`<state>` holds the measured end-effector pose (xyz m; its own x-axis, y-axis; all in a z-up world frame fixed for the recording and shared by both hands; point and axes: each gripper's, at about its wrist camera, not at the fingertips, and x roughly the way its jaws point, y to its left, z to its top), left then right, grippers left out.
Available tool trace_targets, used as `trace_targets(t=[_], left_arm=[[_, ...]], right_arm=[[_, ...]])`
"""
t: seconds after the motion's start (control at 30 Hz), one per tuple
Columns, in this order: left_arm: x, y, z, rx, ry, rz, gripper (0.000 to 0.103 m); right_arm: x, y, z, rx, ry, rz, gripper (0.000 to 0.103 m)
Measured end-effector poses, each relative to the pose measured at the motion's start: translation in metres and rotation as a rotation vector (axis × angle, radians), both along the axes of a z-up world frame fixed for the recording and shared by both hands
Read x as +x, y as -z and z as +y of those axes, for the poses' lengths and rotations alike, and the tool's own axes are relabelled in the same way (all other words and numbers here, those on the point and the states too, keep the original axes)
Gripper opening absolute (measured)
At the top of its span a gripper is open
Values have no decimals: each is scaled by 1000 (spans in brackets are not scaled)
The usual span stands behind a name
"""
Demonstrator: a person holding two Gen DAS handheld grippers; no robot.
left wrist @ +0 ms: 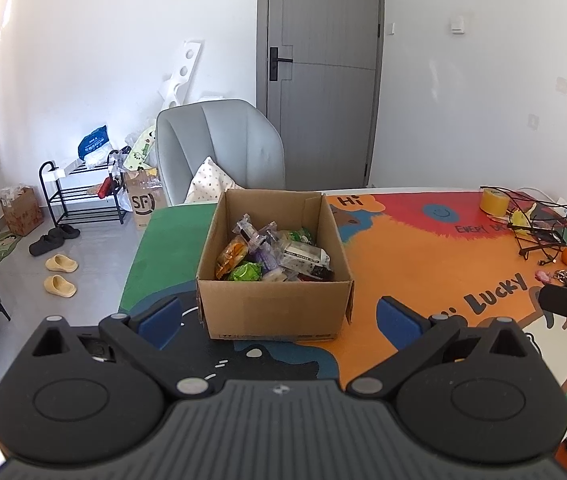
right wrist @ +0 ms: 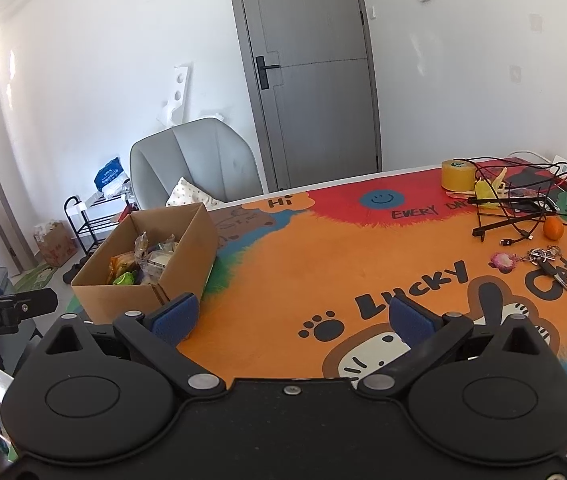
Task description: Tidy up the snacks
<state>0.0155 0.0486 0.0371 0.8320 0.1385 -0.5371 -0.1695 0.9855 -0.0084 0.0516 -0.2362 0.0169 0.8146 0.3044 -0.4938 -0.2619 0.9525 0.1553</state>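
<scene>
An open cardboard box [left wrist: 271,308] stands on the colourful table mat, holding several wrapped snacks [left wrist: 271,256]. My left gripper [left wrist: 279,318] is open and empty, its blue pads either side of the box's near wall, a little short of it. In the right wrist view the box [right wrist: 123,296] sits at the left with the snacks [right wrist: 143,262] inside. My right gripper [right wrist: 293,316] is open and empty over the orange mat, to the right of the box. Its left pad [right wrist: 175,316] is near the box's corner.
The far right of the table holds a yellow tape roll [right wrist: 458,175], tangled black cables [right wrist: 511,204], an orange [right wrist: 553,228], keys with a pink charm [right wrist: 539,258]. A grey chair [left wrist: 219,148] stands behind the table. A shoe rack [left wrist: 83,196] and slippers [left wrist: 59,274] are on the floor at left.
</scene>
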Motion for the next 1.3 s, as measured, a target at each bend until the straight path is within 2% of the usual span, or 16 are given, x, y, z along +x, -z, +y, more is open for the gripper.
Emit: trace_targets(t=[1.3], left_arm=[[0,0,3,-10,-14,2,103]], right_arm=[[-1,0,3,-13,-1,1,103]])
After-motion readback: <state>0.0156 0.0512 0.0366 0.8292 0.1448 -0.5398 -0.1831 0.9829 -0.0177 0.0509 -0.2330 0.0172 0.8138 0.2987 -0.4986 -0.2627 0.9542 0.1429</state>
